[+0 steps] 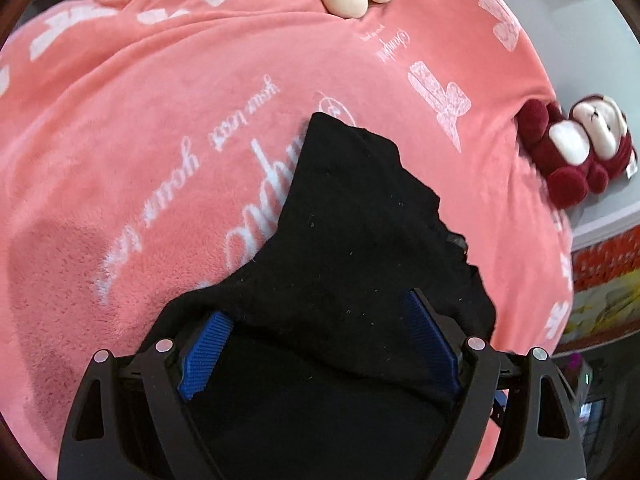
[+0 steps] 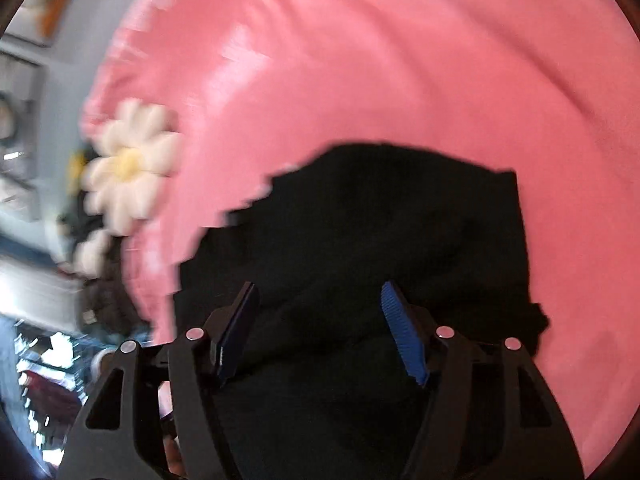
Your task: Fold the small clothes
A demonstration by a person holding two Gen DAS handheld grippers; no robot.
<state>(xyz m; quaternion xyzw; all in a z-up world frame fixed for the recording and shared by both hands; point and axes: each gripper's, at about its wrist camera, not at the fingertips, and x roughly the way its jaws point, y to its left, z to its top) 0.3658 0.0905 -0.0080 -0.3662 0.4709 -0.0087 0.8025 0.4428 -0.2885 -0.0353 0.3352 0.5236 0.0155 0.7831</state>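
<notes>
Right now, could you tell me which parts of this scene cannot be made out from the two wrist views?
- Black garment: its near part is hidden behind the left gripper in the left wrist view, and its type is unclear.
- Daisy cushion: smeared by motion blur in the right wrist view, and cut off by the top edge in the left.
- Room beyond the pink blanket: blurred, so nothing is identifiable.

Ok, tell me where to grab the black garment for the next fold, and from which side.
Take the black garment at its far pointed corner, coming down from above. That corner lies flat and bare on the pink blanket, probably easy to pinch; nearer, the cloth is bunched between the open left gripper.
</notes>
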